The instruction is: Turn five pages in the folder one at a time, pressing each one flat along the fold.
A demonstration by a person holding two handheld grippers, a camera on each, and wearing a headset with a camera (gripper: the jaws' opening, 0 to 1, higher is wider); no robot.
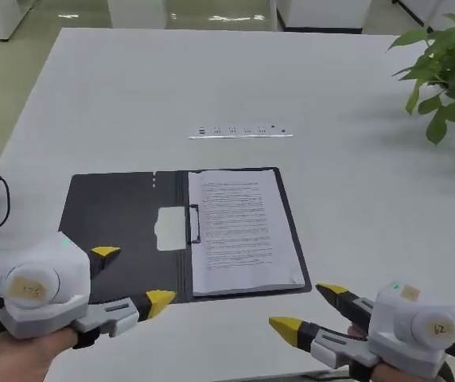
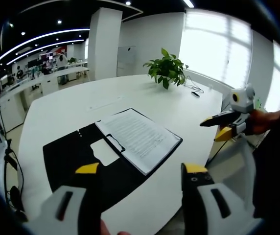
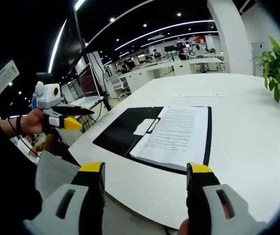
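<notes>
Shows folder (image 1: 124,227) open flat on table (image 1: 355,119), pages (image 1: 239,231) on right half. Puts left gripper (image 1: 134,275) spread, empty, at near-left edge; right gripper (image 1: 308,307) spread, empty, beside near-right corner.

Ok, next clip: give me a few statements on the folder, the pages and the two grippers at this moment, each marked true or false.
1. The black folder lies open on the white table. True.
2. The stack of printed white pages sits on the folder's left half. False: it sits on the right half, and the left inner cover is bare apart from a small white patch.
3. The left gripper is shut on a page. False: its jaws stand apart and hold nothing.
4. The right gripper is open, by the table's near edge, off the pages. True.
5. A green leafy plant stands at the table's far right. True.
</notes>
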